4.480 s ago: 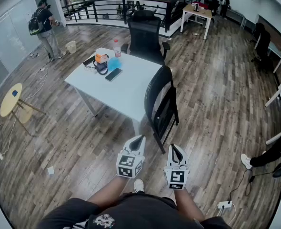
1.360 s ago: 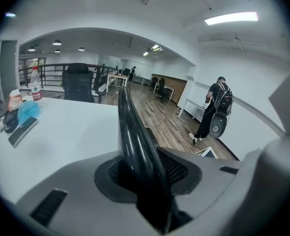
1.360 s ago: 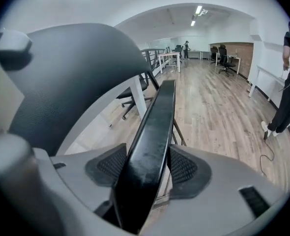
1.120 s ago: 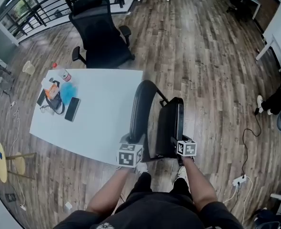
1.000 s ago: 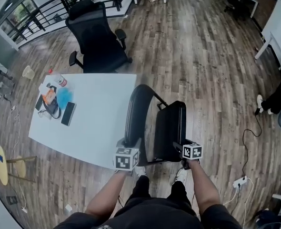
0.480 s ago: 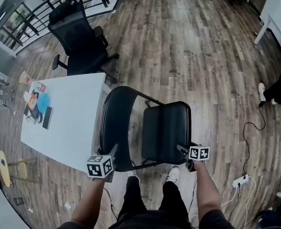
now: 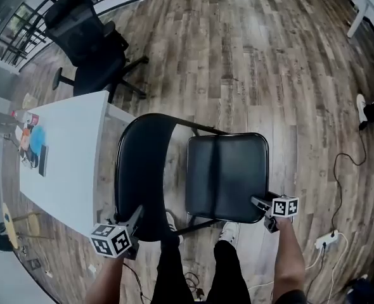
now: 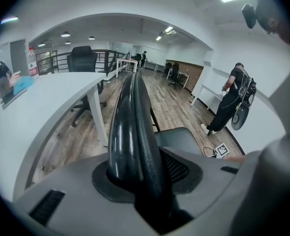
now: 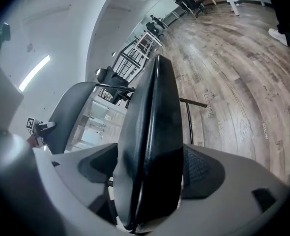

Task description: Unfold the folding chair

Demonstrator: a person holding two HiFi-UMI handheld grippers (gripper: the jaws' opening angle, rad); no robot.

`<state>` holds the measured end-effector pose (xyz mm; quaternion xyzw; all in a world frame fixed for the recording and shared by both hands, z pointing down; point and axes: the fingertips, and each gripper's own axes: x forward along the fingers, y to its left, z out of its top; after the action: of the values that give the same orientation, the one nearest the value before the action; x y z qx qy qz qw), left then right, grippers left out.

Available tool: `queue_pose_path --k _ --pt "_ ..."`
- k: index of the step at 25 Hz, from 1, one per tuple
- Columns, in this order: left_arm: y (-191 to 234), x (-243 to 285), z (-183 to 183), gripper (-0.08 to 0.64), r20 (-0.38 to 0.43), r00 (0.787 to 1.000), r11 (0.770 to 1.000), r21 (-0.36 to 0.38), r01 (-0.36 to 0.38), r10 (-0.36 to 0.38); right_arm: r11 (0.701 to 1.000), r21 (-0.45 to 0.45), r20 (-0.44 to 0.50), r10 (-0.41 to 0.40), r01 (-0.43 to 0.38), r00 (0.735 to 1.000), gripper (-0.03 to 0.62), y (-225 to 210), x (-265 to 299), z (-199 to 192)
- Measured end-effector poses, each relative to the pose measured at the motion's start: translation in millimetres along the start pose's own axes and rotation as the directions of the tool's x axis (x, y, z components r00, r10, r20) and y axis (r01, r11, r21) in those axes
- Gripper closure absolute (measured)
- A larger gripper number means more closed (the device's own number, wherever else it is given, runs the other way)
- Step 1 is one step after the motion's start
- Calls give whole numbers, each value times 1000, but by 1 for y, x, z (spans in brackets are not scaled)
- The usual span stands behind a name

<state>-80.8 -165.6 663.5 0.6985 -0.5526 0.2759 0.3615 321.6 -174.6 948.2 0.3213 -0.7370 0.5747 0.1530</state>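
The black folding chair stands open next to the table, its padded seat (image 7: 226, 176) lying almost flat and its curved backrest (image 7: 139, 182) to the left. My left gripper (image 7: 135, 217) is shut on the backrest's top rim (image 8: 130, 127), which runs up between the jaws in the left gripper view. At the seat's near right corner, my right gripper (image 7: 258, 202) grips the thick seat edge (image 9: 152, 132), and that edge fills the wide gap between its jaws.
A white table (image 7: 60, 163) with small items at its far end stands left of the chair. A black office chair (image 7: 89, 43) is beyond it. A power strip (image 7: 329, 239) and cable lie on the wood floor at right. A person (image 8: 231, 102) stands further off.
The seat has swung down from upright to nearly flat, carried by my right gripper. Both grippers have come down and toward me, the left keeping hold of the backrest.
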Motion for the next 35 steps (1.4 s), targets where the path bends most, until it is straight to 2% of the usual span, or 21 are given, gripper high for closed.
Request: queue_pose_path --k 7,10,17,21,23,26,29,32,35 --pt "-9 43 -27 417 -3 999 998 -49 44 -44 998 67 22 -5 3 1000 218 -82 11 -12" --pt "-17 55 -32 420 10 999 998 -31 54 -53 997 82 31 3 -5 1000 218 -107 17 -17" --pt "-58 70 -33 425 10 999 999 9 37 -37 994 111 45 10 -15 999 215 -142 17 -27" --pt "-59 72 -35 425 5 999 999 -17 32 -32 993 112 41 27 -31 999 215 -149 15 -32" --pt "-59 73 -34 423 16 999 999 -6 32 -32 994 100 59 26 -32 998 213 -147 15 -28" --pt "-61 70 -28 414 75 997 1000 11 21 -22 998 53 101 -37 32 994 212 -150 10 -25" --pt "-60 55 -21 369 158 986 996 65 -57 46 987 4 132 -157 158 979 212 -149 -13 -19" --pt "-57 32 -19 348 178 981 995 49 -91 81 946 -55 231 -299 319 926 213 -136 -60 2" --pt "-56 -1 -17 347 213 972 993 42 -109 98 911 -140 332 -325 387 885 213 -80 -110 20"
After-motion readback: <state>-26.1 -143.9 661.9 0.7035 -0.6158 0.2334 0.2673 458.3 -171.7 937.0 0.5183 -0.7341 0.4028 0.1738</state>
